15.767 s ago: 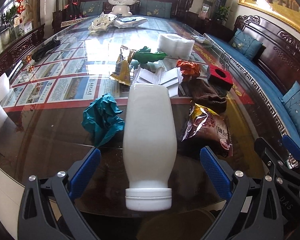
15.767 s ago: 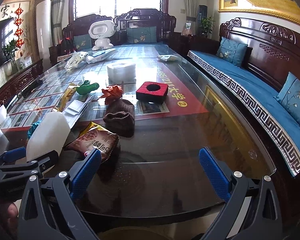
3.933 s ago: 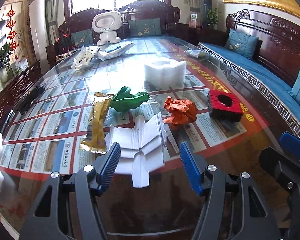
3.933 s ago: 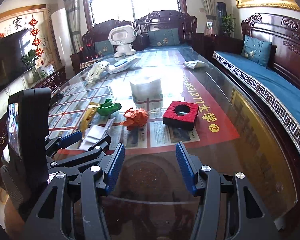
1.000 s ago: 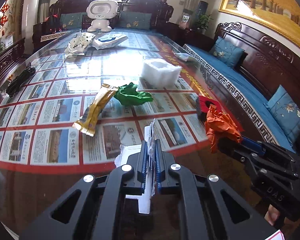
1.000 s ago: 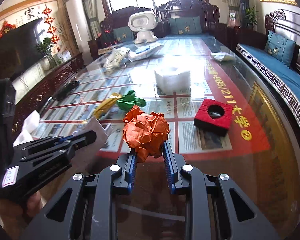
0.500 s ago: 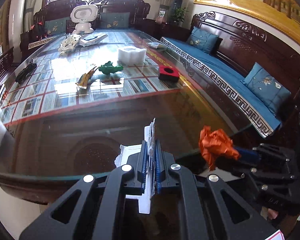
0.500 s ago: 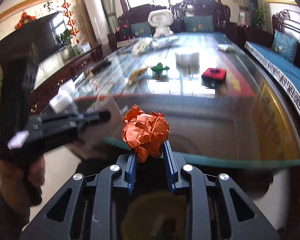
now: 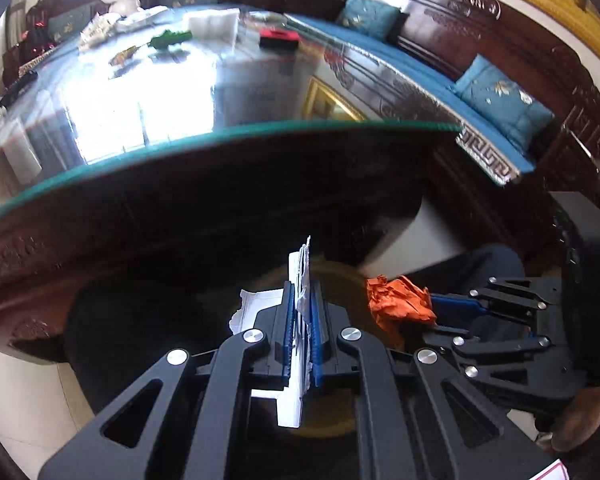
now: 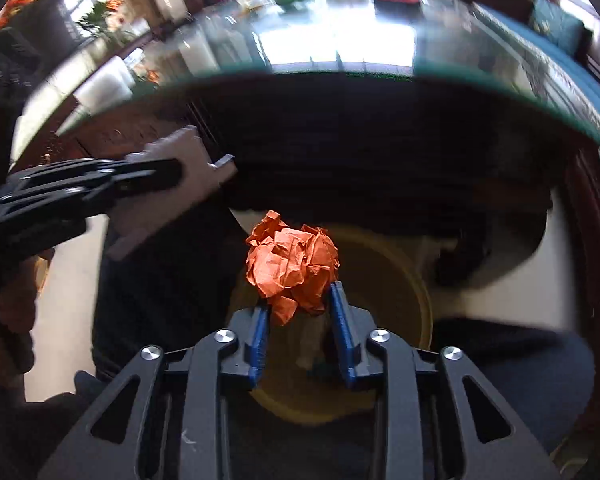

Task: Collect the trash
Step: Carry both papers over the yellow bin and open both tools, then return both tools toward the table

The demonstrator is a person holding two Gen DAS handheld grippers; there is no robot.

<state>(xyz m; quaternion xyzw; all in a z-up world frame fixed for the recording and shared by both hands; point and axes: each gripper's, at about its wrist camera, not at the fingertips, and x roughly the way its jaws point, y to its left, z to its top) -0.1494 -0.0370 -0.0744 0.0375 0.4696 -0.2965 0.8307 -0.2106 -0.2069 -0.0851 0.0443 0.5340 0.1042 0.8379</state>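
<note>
My left gripper (image 9: 302, 308) is shut on a flat white paper piece (image 9: 298, 360), held below the table edge. My right gripper (image 10: 298, 312) holds a crumpled orange paper ball (image 10: 294, 266) between its blue pads, jaws a little apart around it, right above a round yellow-brown bin (image 10: 392, 280) on the floor. The ball also shows in the left wrist view (image 9: 398, 302), to the right of my left gripper. The left gripper with the white paper (image 10: 172, 196) shows at the left of the right wrist view.
The glass-topped wooden table (image 9: 220, 132) rises just ahead, its edge above both grippers. On it lie a green wrapper (image 9: 168, 38), a yellow wrapper (image 9: 122, 55), a white foam block (image 9: 212, 24) and a red box (image 9: 278, 38). A blue-cushioned bench (image 9: 480, 92) runs along the right.
Both grippers have dropped from table height to below the table edge, carrying the white paper and the orange ball. The right gripper now hangs over the bin.
</note>
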